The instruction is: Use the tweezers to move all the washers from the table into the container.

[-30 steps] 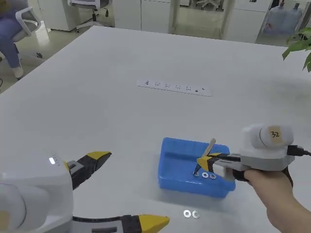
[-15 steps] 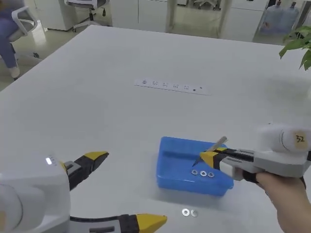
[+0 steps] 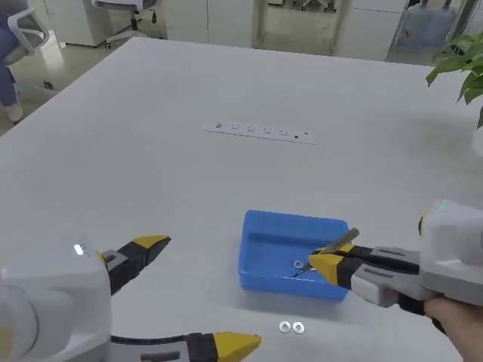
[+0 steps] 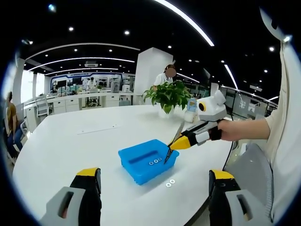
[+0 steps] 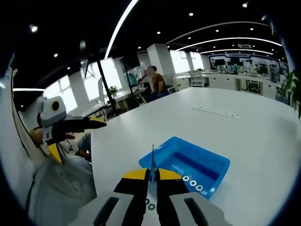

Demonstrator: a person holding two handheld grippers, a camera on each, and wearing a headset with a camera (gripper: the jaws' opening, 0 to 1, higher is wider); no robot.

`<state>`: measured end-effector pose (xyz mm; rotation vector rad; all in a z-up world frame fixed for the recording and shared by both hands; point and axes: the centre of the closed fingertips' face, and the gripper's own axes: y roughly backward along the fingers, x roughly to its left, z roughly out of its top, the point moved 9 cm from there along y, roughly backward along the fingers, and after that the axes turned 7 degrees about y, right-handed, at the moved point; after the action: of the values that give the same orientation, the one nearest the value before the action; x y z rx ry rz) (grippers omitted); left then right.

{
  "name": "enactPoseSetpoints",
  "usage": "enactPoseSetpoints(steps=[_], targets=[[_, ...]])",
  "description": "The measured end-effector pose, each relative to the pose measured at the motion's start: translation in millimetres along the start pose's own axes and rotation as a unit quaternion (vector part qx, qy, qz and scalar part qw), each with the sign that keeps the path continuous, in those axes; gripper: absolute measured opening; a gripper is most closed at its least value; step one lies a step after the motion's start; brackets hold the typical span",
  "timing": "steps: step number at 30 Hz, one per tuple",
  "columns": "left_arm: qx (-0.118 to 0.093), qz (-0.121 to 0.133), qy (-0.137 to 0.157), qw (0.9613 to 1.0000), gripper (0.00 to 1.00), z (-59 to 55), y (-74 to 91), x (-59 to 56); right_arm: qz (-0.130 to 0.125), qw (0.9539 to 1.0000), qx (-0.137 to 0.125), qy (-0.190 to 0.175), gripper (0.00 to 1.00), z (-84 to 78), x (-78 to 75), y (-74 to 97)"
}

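Grips tweezers (image 3: 343,240) in narrow-shut right gripper (image 3: 328,264), tips low in container (image 3: 279,280) near washers (image 5: 193,183). Holds left gripper (image 3: 207,292) wide, empty. Two loose washers (image 3: 291,327) on table (image 3: 226,90) at 6 o'clock from container, side by side. Can flick one off edge if tips slip.

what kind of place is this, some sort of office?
Probably an open-plan office or lab workspace: a big white table with a power strip on it, a wheeled office chair beyond it, and a potted plant.

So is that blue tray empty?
Not empty: three washers lie in the blue tray; two other washers sit outside on the table.
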<state>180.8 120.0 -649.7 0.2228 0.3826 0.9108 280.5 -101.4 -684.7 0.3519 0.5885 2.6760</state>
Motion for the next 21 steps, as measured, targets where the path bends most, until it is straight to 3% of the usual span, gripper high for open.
enactPoseSetpoints(steps=[2, 8, 21], targets=[[0.001, 0.000, 0.000, 1.0000, 0.97, -0.5, -0.1, 0.0, 0.004, 0.9997, 0.025, -0.006, 0.02, -10.9, -1.4, -2.3], [0.003, -0.001, 0.000, 1.0000, 0.97, -1.3, 0.0, -1.0, 0.009, 0.9977, 0.064, -0.022, 0.02, -29.3, -1.8, -7.3], [0.009, 0.000, -0.003, 1.0000, 0.97, -3.6, 0.1, -0.4, 0.025, 0.9941, 0.105, -0.009, 0.03, -37.4, 3.5, -14.8]])
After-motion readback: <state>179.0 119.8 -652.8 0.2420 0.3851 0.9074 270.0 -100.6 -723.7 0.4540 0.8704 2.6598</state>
